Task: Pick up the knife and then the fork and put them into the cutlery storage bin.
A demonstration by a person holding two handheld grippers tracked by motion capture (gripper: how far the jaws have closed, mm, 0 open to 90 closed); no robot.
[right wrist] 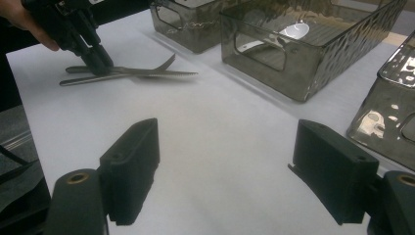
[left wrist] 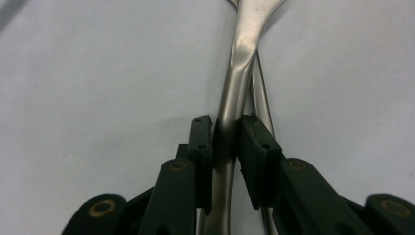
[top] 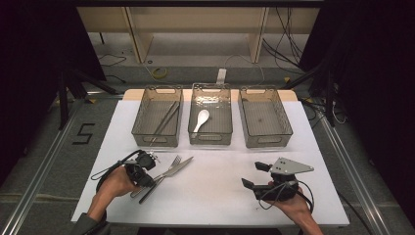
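A steel fork (top: 172, 164) and a table knife (top: 180, 167) lie side by side on the white table, left of centre. My left gripper (top: 150, 181) is shut on the fork's handle (left wrist: 230, 103), its pads (left wrist: 250, 147) pressing on both sides, while the knife's handle (left wrist: 264, 107) lies just beside it. The right gripper view has the same grip (right wrist: 98, 61), with the fork (right wrist: 164, 63) and the serrated knife (right wrist: 166, 74). My right gripper (top: 254, 175) rests low at the front right, open and with nothing between its jaws (right wrist: 225, 181).
Three smoky plastic bins stand in a row at the back. The left bin (top: 139, 112) holds chopsticks (top: 165, 120), the middle bin (top: 211, 139) a white spoon (top: 200, 119), and the right bin (top: 286, 120) holds nothing. White tabletop (top: 215, 176) lies between the grippers.
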